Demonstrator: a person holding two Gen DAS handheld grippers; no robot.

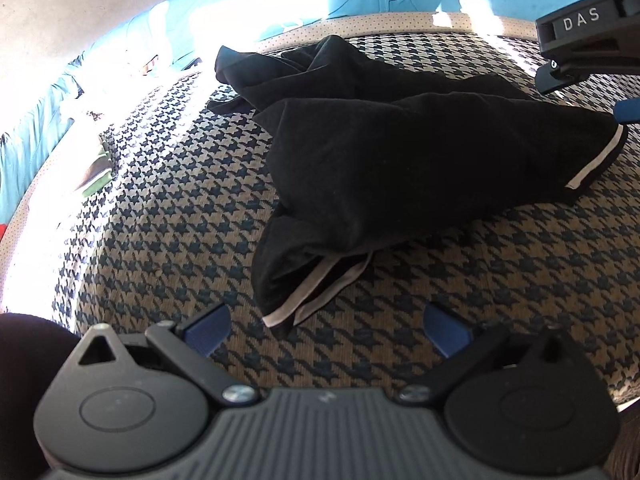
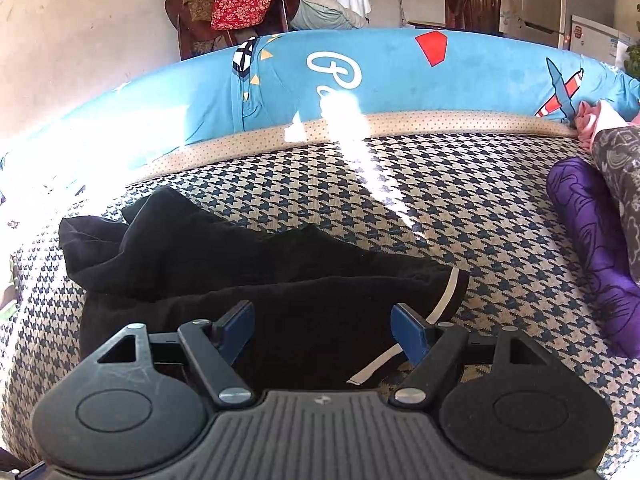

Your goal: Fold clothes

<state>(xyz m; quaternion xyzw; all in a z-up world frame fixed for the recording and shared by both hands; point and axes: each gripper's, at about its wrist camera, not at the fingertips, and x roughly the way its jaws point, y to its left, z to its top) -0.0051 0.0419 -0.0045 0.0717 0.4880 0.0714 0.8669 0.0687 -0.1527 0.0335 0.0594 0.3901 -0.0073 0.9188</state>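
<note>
On the houndstooth bed cover (image 1: 152, 216), backed by a blue cushion (image 2: 400, 80), the black garment (image 1: 400, 152) lies crumpled, its white-trimmed hems splayed toward the near edge, likely awaiting spreading. Bare cover lies on either side of it, with purple cloth (image 2: 592, 248) far right. The left claw (image 1: 326, 330) hangs wide and empty just short of a hem; the right claw (image 2: 324, 330) gapes over the cloth, gripping nothing.
</note>
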